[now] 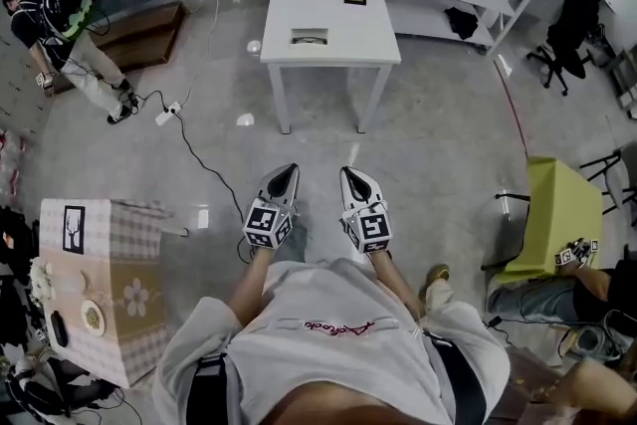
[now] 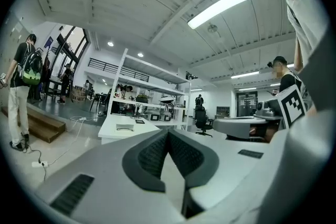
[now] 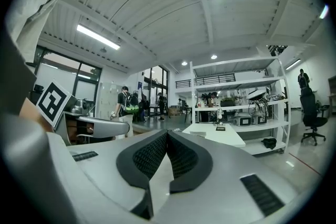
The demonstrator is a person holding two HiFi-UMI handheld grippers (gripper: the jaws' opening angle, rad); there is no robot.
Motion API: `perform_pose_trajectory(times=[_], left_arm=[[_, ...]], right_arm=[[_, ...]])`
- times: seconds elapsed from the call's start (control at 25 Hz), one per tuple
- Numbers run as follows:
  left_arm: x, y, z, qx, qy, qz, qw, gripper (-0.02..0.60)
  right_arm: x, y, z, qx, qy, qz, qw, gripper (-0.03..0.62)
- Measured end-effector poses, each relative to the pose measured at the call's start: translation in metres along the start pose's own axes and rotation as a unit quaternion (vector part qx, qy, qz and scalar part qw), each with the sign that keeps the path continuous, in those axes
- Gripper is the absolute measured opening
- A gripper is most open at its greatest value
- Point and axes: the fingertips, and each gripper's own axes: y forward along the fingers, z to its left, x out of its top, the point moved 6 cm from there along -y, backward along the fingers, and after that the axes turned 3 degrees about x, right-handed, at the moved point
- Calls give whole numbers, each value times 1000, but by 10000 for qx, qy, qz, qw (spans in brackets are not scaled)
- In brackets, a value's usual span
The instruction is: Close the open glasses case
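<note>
Two hand-held grippers are held side by side at chest height, noses pointed forward over bare floor. Left hand-held gripper: jaws closed tip to tip, nothing between the pads. Right hand-held gripper: the same, closed and empty.

The glasses case is taken to be the pale flat object near the front edge of the white surface; too small here to confirm that the lid is up. It is seen again in the left gripper view and in the right gripper view.

Key relation: the case lies straight ahead and well apart from both noses, out of reach. Its long axis is judged to run left to right, crosswise to the line of the jaws. In the head view it sits between the two lines of aim, a little closer to the left one, so the left hand is judged marginally nearer. An approach across the floor is needed before anything can be touched.
</note>
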Motion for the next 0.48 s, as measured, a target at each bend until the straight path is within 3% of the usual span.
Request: perform_pose_trajectory(times=[0.48], left_arm=[[9, 75, 59, -54, -46, -74, 9999, 9]], right_arm=[[-2, 84, -37, 20, -79, 18, 10000, 20]])
